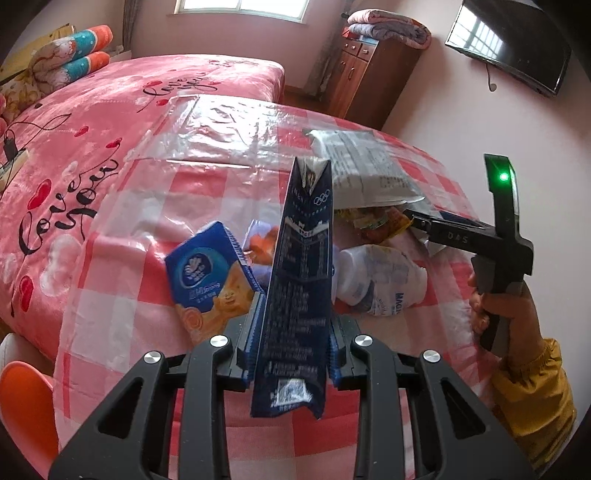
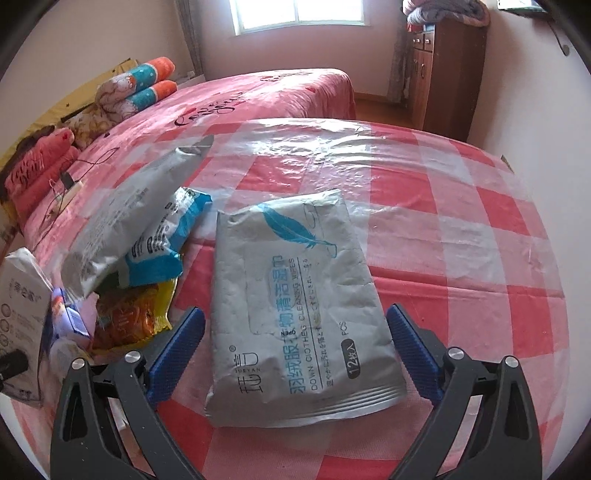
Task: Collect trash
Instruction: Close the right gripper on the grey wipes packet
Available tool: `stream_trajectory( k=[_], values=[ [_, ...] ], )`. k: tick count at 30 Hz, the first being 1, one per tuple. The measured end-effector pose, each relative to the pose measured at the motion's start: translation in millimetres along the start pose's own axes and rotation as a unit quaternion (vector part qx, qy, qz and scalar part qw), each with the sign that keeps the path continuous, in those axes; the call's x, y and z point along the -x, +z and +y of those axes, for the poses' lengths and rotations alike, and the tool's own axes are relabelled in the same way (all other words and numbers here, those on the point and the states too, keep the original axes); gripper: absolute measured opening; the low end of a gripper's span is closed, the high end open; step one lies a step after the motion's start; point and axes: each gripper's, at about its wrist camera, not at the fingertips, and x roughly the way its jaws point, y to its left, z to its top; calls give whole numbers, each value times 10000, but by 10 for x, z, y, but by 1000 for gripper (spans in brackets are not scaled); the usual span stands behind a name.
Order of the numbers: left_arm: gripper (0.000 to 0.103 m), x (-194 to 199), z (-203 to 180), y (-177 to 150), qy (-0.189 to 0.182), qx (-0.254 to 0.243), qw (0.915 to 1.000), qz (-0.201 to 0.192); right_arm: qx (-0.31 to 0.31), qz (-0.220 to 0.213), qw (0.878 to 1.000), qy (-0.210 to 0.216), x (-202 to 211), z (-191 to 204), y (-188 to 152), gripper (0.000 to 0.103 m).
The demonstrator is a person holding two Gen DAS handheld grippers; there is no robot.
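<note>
- Trash, item one: a tall, dark blue flattened carton with white print, clamped upright between the blue pads of the left gripper, whose jaws are nearly closed on it.
- Trash, item two: a flat silver-grey foil wipes pouch with a blue feather print, lying on the table between the wide-spread fingers of the right gripper; no contact with the pads can be made out.
- Trash, heap beside it: one larger silver-grey foil bag, one blue-and-white crumpled wrapper, one orange-yellow snack wrapper, piled touching each other.
- Also recorded from the left wrist view: one blue-and-orange tissue packet and one white crushed plastic bottle, lying near the carton.
- Containers: the contents of the pouches and bags cannot be told.
- Surface: a table under a red-and-white checked cloth with clear plastic film over it.
- Room: one bed with a pink printed cover, one brown wooden cabinet topped with folded blankets, one window.
- Person: a hand in a yellow sleeve holds the right gripper.
</note>
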Motion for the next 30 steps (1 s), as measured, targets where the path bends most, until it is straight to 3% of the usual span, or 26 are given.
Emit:
stream_trajectory(
  k=[2,8,18,30],
  values=[
    [31,-25,-1,-8,33,-22,10000,-31,39,-39,10000,-65,24,12,-23,86],
    [29,-32,-34,-55,58,-64,9998,-155,64,-86,9999,-38,106,25,-132,79],
    [29,107,-19,-205,-101,44,9996,-247,-177,-158,9996,121,313,0,-363,76],
    [29,338,-30,-380,-281,38,9989,-364,-584,-562,9961,333,866,62,-677,76]
  ],
)
